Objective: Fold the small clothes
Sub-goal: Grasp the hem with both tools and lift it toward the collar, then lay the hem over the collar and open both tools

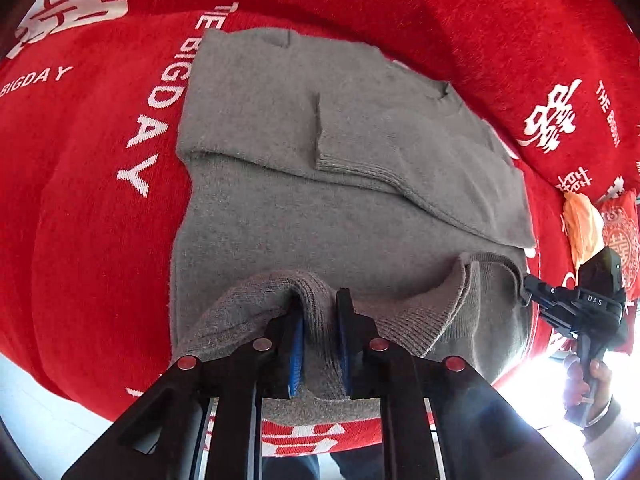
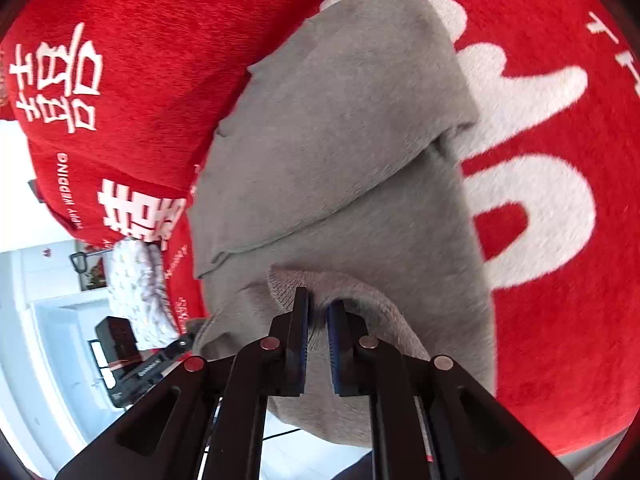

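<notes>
A grey knit sweater (image 1: 320, 160) lies on a red blanket (image 1: 88, 208), its sleeves folded across the body. My left gripper (image 1: 318, 300) is shut on the ribbed hem at the near left, lifting a fold of it. My right gripper (image 1: 528, 292) pinches the hem at the near right corner. In the right wrist view the right gripper (image 2: 318, 306) is shut on the raised ribbed hem of the sweater (image 2: 340, 140), and the left gripper (image 2: 176, 348) shows at the lower left edge of the garment.
The red blanket (image 2: 560, 320) carries white characters and "THE BIGDAY" lettering. An orange cloth (image 1: 582, 224) and a red cushion (image 1: 620, 236) lie at the right. A white patterned cloth (image 2: 138, 292) lies at the blanket's left edge. Floor shows below.
</notes>
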`<state>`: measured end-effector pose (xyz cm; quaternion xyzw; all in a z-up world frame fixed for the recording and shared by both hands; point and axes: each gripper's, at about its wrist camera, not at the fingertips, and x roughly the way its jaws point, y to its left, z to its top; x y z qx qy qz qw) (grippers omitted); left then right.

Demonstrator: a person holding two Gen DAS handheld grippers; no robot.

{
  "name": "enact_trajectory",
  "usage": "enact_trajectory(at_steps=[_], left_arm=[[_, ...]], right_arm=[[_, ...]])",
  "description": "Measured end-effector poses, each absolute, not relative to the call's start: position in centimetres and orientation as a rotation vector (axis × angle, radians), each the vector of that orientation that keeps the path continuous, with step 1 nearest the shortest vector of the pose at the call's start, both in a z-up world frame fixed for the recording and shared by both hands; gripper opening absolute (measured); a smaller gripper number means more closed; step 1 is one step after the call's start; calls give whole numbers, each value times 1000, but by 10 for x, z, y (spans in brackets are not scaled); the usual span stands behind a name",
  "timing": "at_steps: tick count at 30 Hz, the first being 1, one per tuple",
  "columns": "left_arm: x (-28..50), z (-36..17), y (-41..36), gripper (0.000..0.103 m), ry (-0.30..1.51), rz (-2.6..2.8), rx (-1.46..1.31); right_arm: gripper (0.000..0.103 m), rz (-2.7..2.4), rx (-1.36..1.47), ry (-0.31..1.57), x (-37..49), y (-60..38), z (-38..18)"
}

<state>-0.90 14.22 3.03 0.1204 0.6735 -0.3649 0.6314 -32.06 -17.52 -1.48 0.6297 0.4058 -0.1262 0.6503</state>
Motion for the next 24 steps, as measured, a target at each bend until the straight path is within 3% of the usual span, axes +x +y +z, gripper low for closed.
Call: enact_trajectory(at_steps=[2, 5, 7, 8, 9, 10, 11, 16, 24], left_arm=[[-9, 32, 141, 16, 1552, -836, 306], [-14, 35, 138, 16, 1564, -834, 356], [-17, 36, 135, 26, 1575, -827, 391], [-18, 38, 133, 52, 1576, -827, 404], [-18, 42, 135, 87, 1559, -821, 420], [-20, 48, 132, 98, 1519, -802, 456], [-24, 57, 129, 102, 1456, -796, 503], [-27, 61, 113, 102, 1410, -791, 643], [-16, 22, 86, 102, 1432, -774, 708]], right_arm=[[15, -295, 1431, 941, -324, -180, -17], [30, -308, 1421, 970, -323, -185, -18], [59, -315, 1384, 996, -321, -186, -14], [60, -317, 1362, 1005, -319, -186, -12], [60, -321, 1339, 1017, -316, -186, -9], [60, -326, 1306, 1038, -313, -186, -6], [60, -331, 1285, 1050, -310, -186, -5], [64, -344, 1152, 1125, -296, -186, 3], [64, -316, 1065, 1227, -279, -184, -11]])
